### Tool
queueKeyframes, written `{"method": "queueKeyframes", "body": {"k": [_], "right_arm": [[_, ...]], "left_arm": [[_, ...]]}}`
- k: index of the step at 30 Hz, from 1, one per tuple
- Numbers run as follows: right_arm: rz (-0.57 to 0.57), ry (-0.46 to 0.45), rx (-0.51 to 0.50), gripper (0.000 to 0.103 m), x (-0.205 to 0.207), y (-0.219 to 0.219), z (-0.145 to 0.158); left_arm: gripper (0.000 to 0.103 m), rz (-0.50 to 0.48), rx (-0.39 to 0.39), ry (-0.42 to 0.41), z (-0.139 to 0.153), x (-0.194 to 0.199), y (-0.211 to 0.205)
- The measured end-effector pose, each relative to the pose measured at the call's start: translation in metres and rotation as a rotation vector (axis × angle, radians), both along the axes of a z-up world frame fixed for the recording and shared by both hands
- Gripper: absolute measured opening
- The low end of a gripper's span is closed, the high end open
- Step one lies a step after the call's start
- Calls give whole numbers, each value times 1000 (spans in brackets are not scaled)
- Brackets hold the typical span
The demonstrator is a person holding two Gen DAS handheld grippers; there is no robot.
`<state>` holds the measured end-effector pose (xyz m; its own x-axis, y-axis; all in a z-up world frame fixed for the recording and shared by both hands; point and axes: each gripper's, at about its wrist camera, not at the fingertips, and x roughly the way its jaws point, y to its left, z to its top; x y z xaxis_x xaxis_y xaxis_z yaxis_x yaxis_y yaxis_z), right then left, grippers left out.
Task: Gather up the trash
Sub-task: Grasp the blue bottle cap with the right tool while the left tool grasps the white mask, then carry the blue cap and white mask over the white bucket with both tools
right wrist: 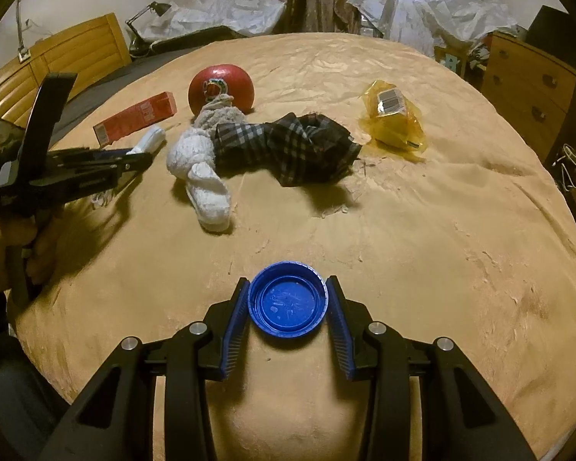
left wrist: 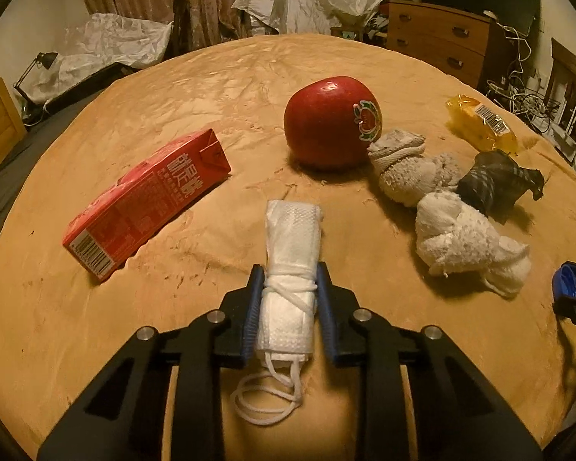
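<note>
While the left hand-held gripper [left wrist: 288, 299] is closed as narrow as it goes, its two blue pads press on either side of a rolled white face mask [left wrist: 292, 269] bound round with its own ear cord, and a loop of that cord [left wrist: 267, 399] hangs loose at the near end. The roll's long axis runs straight along the fingers, its far end pointing away from the camera toward the red apple [left wrist: 330, 123]; that far end lies low over the tan blanket [left wrist: 172, 88], though whether it touches I cannot tell. The right hand-held gripper [right wrist: 288, 307] is only a little open, its pads clamped on opposite sides of a blue bottle cap [right wrist: 287, 301], which sits flat between them with its hollow side facing up, above the blanket. To the left of the mask a red drink carton [left wrist: 146, 196] lies on its side, its long axis slanting from near left to far right, barcode end nearest. Just right of the apple lies a grey sock [left wrist: 407, 165] touching it, with a white sock [left wrist: 464, 242] nearer and a dark plaid cloth [left wrist: 495, 180] beside them. A yellow wrapper [left wrist: 480, 123] with a barcode label lies farther right, apart from the socks. In the right wrist view a person's hand [right wrist: 30, 242] grips the handle of the left tool.
</note>
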<state>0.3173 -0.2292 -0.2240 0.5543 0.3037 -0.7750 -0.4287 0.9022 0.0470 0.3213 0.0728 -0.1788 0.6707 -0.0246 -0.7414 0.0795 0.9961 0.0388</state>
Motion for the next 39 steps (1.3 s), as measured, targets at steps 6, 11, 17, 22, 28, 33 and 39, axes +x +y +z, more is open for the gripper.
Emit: {"method": "queueKeyframes", "body": {"k": [6,11,17,22,28,33,39], "right_arm": [[-25,-29,25,41,-7,-2,8],[-34,-85,58,41,-22,-1,31],[-42,-176,94,41,-57,0,65],[-75,-258,147,41,-90,-7,95],[-87,-365,172,41,-130,-14,130],[-88,-438,206,41,-164,-16,154],[-90,-523,244,41,-203,-19,172]], "left_arm": [[26,20,-28,-43,18,-27,-5],[26,31,-57,-106,47,-66,-18],[26,47,-96,-182,85,-110,-32],[26,65,-80,-258,108,-143,-50],[26,99,-63,-360,133,-184,-69],[26,125,-47,-450,152,-214,-79],[26,145,-32,-566,168,-242,-91]]}}
